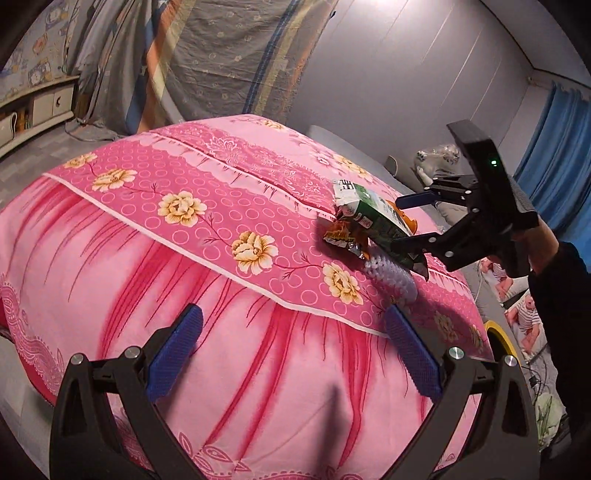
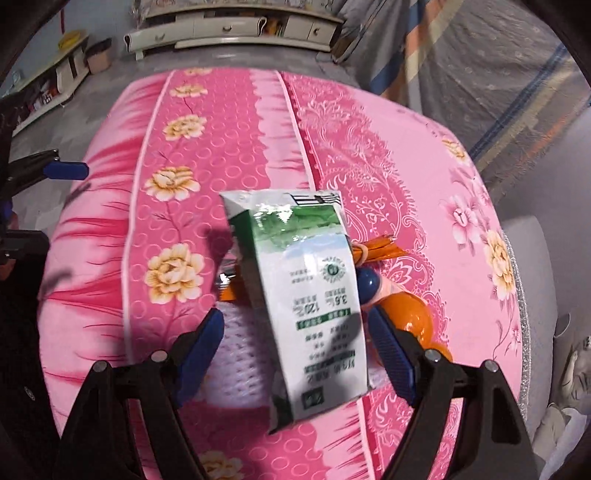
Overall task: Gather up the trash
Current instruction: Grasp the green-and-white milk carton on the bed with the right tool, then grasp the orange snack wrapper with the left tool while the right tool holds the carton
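Note:
A green and white milk carton [image 2: 306, 295] lies tilted on a small pile of trash on the pink floral bed cover [image 2: 229, 147]. It also shows in the left wrist view [image 1: 373, 218]. Under it are a white foam net [image 2: 240, 354], an orange wrapper [image 2: 406, 314] and a crumpled snack bag [image 1: 343, 236]. My right gripper [image 2: 295, 347] is open, its blue pads [image 2: 201, 350] on either side of the carton without touching it; it also shows in the left wrist view [image 1: 400, 221]. My left gripper [image 1: 291, 350] is open and empty over the cover, short of the pile.
A low white cabinet [image 2: 229, 29] stands beyond the bed's far end. Hanging cloth sheets [image 1: 229, 55] and a blue curtain [image 1: 554, 147] line the walls. A yellow ring [image 1: 498, 332] and dolls [image 1: 524, 310] lie beside the bed.

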`<control>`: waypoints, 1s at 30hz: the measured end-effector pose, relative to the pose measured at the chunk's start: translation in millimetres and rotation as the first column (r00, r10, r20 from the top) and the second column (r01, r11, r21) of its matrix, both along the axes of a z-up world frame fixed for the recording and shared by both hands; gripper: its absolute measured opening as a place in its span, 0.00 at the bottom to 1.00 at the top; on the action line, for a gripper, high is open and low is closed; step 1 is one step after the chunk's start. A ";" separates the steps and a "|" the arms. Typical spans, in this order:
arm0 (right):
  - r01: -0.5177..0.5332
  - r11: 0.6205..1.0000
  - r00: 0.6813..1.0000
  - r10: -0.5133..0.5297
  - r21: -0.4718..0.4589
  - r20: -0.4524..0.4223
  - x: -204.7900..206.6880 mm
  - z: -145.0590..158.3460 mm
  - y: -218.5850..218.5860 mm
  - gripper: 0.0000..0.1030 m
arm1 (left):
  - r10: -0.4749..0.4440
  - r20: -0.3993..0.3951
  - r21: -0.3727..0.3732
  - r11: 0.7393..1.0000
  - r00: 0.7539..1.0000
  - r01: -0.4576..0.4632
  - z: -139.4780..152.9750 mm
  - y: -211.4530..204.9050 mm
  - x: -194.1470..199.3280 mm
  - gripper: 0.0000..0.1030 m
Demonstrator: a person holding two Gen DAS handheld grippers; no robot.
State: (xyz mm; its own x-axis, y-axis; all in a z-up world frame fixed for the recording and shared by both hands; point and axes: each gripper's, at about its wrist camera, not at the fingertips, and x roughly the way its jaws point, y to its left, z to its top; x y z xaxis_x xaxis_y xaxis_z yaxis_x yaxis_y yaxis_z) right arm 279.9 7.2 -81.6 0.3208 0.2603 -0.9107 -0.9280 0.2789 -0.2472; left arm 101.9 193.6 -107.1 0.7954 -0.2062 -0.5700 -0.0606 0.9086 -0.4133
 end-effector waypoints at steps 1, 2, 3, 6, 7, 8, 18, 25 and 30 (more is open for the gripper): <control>-0.004 1.000 1.000 0.004 -0.010 0.005 3.2 -3.5 3.3 0.74 | 0.002 -0.003 -0.003 1.000 1.000 -0.002 -1.4 1.4 1.0 0.92; -0.008 1.000 1.000 0.008 -0.020 0.011 6.1 -7.0 6.3 0.74 | 0.005 -0.006 -0.002 1.000 1.000 -0.005 -2.5 2.5 2.1 0.92; -0.010 1.000 1.000 0.010 -0.025 0.011 8.3 -9.7 8.5 0.74 | 0.008 -0.008 0.002 1.000 1.000 -0.008 -3.6 3.4 2.9 0.92; -0.003 1.000 1.000 0.003 -0.029 -0.005 15.1 -18.1 14.2 0.74 | 0.013 -0.016 0.004 1.000 1.000 -0.013 -6.3 5.1 5.3 0.92; 0.003 1.000 1.000 -0.003 -0.022 0.000 16.8 -20.2 15.6 0.72 | 0.015 -0.021 0.000 1.000 1.000 -0.015 -7.4 5.6 6.2 0.92; 0.012 1.000 1.000 -0.012 -0.005 -0.008 19.0 -20.9 15.9 0.69 | 0.014 -0.023 -0.004 1.000 1.000 -0.015 -8.5 6.2 6.5 0.92; 0.149 0.973 0.988 -0.140 0.179 -0.060 20.5 9.1 -14.2 0.59 | 0.002 -0.019 0.044 0.999 1.000 -0.001 -4.5 -4.5 5.0 0.92; 0.319 0.823 0.948 -0.277 0.471 -0.158 -1.1 71.7 -100.0 0.59 | -0.048 -0.035 0.113 0.992 0.998 0.051 4.3 -19.3 12.2 0.92; 0.425 0.671 0.904 -0.355 0.607 -0.240 -38.2 80.6 -165.3 0.59 | -0.113 -0.041 0.186 0.975 0.993 0.119 17.6 -35.7 40.0 0.92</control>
State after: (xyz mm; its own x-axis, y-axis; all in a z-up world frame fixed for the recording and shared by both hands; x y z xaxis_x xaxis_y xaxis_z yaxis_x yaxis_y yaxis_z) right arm 241.7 -158.1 -1.0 0.4501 0.6532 -0.6089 -0.7064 0.6775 0.2046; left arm 142.0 157.9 -89.6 0.7544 -0.1830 -0.6303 0.0401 0.9714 -0.2341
